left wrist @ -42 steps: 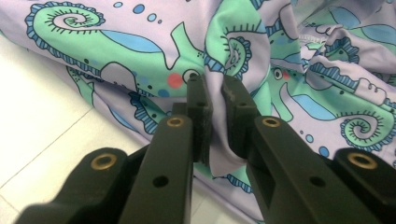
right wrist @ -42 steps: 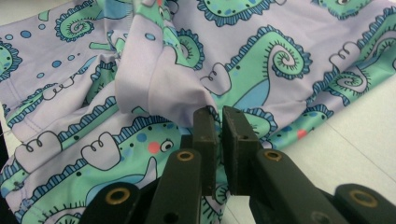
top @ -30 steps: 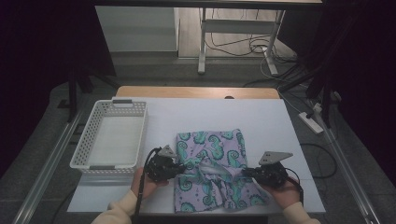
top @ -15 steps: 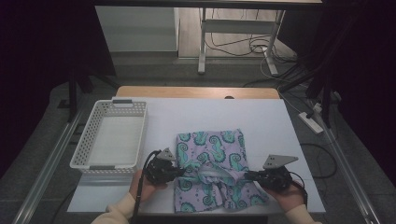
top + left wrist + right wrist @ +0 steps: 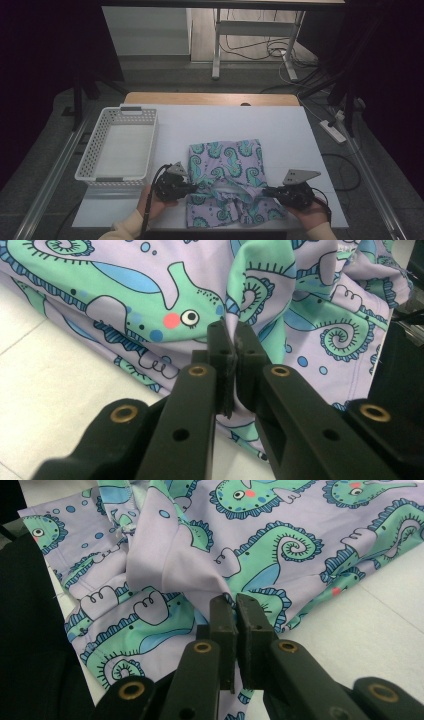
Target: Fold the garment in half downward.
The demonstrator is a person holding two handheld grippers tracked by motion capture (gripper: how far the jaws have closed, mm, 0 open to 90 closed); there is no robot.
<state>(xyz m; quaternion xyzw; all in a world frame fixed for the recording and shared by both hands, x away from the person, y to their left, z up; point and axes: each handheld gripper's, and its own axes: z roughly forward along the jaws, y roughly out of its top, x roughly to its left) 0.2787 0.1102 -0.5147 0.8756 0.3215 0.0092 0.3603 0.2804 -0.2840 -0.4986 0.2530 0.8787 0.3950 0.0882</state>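
1. I'm working in a dim room with a grey floor; one white tabletop [image 5: 225, 125] sits in the light, with a wooden strip along its far edge and desk legs and cables on the floor beyond it.
2. Count on the tabletop: one piece of clothing, one basket, two grippers.
3. The garment [image 5: 227, 182] is lilac with green seahorses. It lies at the near edge of the tabletop, about the middle between left and right, bunched up along its near part and flatter toward the far side.
4. The white basket [image 5: 90, 152] stands at the tabletop's left edge, well apart from the cloth. I see nothing lying inside it, just its pale floor.
5. My left gripper [image 5: 186, 187] sits at the garment's left edge, near the front. In the left gripper view its jaws are clenched on a raised fold of the garment [image 5: 260, 295], the fabric pinched between the pads.
6. My right gripper [image 5: 267, 191] is at the garment's right side by the near edge. In the right gripper view its jaws are squeezed together on a lilac fold of the garment [image 5: 170, 560] that peaks just above the tips.
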